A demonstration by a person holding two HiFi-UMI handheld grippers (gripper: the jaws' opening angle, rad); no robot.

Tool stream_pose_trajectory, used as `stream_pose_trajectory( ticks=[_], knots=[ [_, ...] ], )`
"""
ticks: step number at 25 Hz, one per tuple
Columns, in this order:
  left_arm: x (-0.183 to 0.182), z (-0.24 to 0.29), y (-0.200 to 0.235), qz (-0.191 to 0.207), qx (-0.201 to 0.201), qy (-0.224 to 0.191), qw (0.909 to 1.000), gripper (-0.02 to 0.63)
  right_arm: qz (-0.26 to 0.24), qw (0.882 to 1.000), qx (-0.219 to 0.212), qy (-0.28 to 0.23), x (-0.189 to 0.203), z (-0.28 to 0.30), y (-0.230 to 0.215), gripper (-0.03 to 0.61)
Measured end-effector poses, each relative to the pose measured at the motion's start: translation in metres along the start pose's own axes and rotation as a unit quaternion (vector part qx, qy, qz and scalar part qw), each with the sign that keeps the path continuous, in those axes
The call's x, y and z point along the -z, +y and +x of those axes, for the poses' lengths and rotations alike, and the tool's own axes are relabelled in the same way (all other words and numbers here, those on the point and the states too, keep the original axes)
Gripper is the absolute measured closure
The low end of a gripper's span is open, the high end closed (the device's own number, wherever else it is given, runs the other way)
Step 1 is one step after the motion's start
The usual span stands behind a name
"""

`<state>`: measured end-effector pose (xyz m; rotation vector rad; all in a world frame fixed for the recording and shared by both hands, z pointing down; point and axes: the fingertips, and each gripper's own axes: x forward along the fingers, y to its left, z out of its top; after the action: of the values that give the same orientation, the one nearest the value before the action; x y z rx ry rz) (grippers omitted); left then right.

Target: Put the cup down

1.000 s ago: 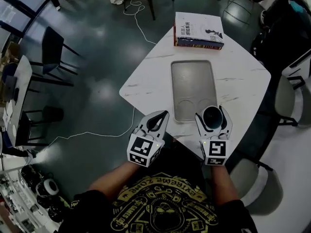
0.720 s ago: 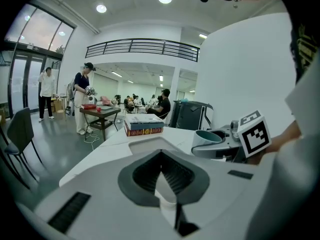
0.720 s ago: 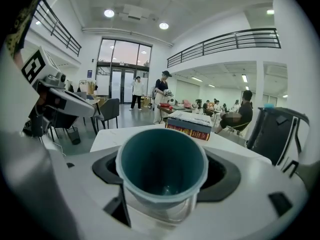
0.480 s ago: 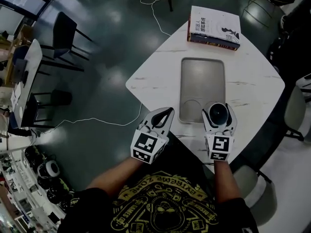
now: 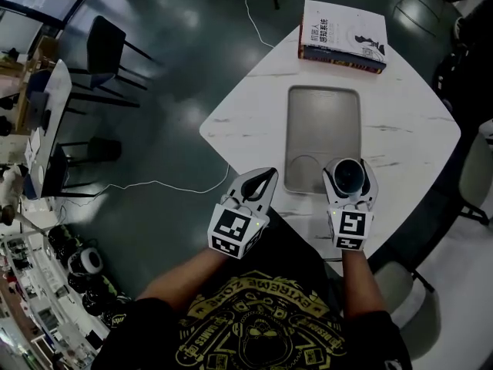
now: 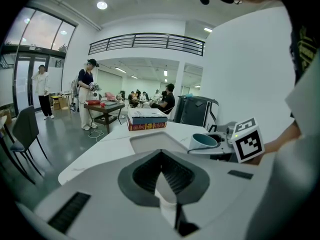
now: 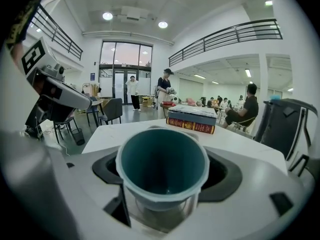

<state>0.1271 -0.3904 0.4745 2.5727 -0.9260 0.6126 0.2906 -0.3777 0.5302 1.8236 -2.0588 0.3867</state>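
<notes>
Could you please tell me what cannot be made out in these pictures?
- Head view: whether the cup touches the tray; the cup and right gripper cover its base.
- Right gripper view: the cup hides the tray beneath.
- Head view: the book's cover print is too small.

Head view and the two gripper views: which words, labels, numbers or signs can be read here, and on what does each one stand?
"EXTREME": yellow print on the person's black shirt; the other letters there are too blurred to read.
Too small to read: the cover and spine print of the book.
Square markers, no words: the cubes of the left gripper and the right gripper.
No print shows on the cup.
</notes>
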Motion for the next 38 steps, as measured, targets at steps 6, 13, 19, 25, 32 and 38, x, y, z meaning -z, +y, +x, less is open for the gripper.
stream_pose_trajectory(
  ticks=[6, 13, 19, 25, 32, 38],
  knots=[
    [0.005, 0.005, -0.003, 0.000, -0.002, 0.011, 0.9999, 0.618, -0.010, 1.000, -0.008, -0.017, -0.004, 0.003, 0.001, 0.192],
    [0.018, 0.005, -0.005, -0.009, -0.004, 0.024, 0.9997, 0.618, -0.024, 0.999, -0.012, -0.034, -0.004, -0.002, 0.005, 0.186],
    [0.030, 0.006, -0.010, -0.020, -0.002, 0.034, 0.9992, 0.618, -0.007, 0.999, -0.028, -0.042, -0.006, -0.004, 0.005, 0.154],
    [0.035, 0.002, -0.013, -0.033, -0.003, 0.024, 0.9992, 0.618, -0.001, 0.998, -0.029, -0.051, -0.013, -0.012, 0.004, 0.139],
    [0.033, -0.017, -0.018, -0.042, -0.003, -0.004, 0.9991, 0.618, 0.009, 0.998, -0.007, -0.061, -0.021, -0.039, 0.001, 0.140],
    [0.041, -0.063, -0.014, -0.042, -0.007, -0.034, 0.9985, 0.618, 0.017, 0.995, 0.049, -0.082, -0.024, -0.082, 0.009, 0.140]
  ],
)
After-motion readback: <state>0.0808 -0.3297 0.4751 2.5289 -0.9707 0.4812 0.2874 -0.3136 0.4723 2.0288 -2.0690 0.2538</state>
